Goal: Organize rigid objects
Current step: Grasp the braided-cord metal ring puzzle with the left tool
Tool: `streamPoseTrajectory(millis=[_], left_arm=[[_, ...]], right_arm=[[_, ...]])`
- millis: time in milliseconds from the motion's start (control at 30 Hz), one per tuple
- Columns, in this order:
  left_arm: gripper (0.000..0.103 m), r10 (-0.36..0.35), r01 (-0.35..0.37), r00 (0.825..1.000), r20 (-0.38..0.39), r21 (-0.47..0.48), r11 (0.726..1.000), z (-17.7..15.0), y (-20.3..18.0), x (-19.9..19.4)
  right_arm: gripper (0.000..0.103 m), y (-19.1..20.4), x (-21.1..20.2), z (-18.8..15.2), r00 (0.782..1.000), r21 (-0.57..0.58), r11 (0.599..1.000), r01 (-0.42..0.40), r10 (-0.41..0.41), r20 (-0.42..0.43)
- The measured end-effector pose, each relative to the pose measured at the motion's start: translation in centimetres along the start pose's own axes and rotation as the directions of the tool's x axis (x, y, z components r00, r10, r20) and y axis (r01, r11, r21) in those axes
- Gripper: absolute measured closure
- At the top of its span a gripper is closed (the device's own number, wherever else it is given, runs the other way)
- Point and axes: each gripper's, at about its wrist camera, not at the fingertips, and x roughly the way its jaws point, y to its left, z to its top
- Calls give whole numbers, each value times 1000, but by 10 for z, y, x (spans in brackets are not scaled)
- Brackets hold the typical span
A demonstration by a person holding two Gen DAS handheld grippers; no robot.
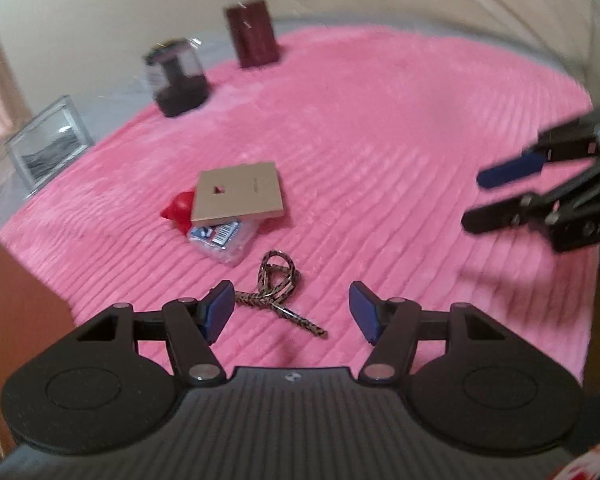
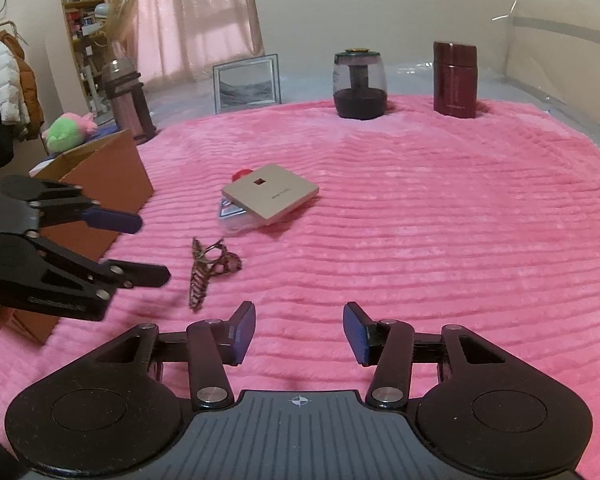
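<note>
Both grippers hang empty over the pink ribbed blanket point(image 2: 420, 220): the left gripper point(image 1: 292, 312) with its jaws spread wide, the right gripper point(image 2: 300, 332) parted too, nothing between the pads of either. Just ahead of the left one lies a patterned hair claw clip point(image 1: 278, 294), near the blanket's near-left part. It looks light, stiff and a little brittle, with slick plastic teeth, so I would pinch it across the narrow body near the hinge rather than by the looped tips. Its long axis runs diagonally in the left wrist view, loops toward the far side, the thin tail toward the near right. Just beyond it a flat tan box point(image 2: 270, 194) rests tilted on a clear packet with blue print point(image 1: 220, 240), a red piece point(image 1: 178, 210) poking out at the far-left edge; the box seems light and rigid, best taken by its overhanging edge. Far back stand a dark jar point(image 2: 359, 84), a maroon flask point(image 2: 455, 78) and a framed picture point(image 2: 247, 83); a cardboard box point(image 2: 104, 184) sits at the left.
</note>
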Motion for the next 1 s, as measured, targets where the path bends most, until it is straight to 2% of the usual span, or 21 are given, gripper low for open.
streamPoseTrajectory(millis=[133, 333, 400, 633, 767, 867, 1000], left_arm=[[44, -66, 71, 993, -94, 44, 997, 10, 10, 30], [47, -79, 104, 981, -175, 138, 985, 24, 19, 63], [53, -82, 115, 978, -193, 166, 979, 28, 22, 72], [63, -119, 186, 957, -263, 244, 952, 32, 24, 97], [77, -138, 209, 949, -283, 240, 948, 29, 24, 104], [78, -140, 199, 951, -276, 199, 960, 29, 27, 104], [80, -151, 173, 963, -223, 84, 981, 29, 39, 92]], right_arm=[[57, -5, 12, 4, 1000, 1, 1000, 4, -4, -3], [57, -11, 30, 12, 1000, 18, 1000, 11, -11, -2], [57, -11, 35, 14, 1000, 21, 1000, 10, -10, -2], [57, -12, 46, 16, 1000, 21, 1000, 12, -12, -15], [57, -16, 50, 16, 1000, 28, 999, 22, -22, -20], [57, -17, 52, 15, 999, 31, 999, 26, -25, -23], [57, -15, 53, 18, 1000, 21, 1000, 17, -17, -23]])
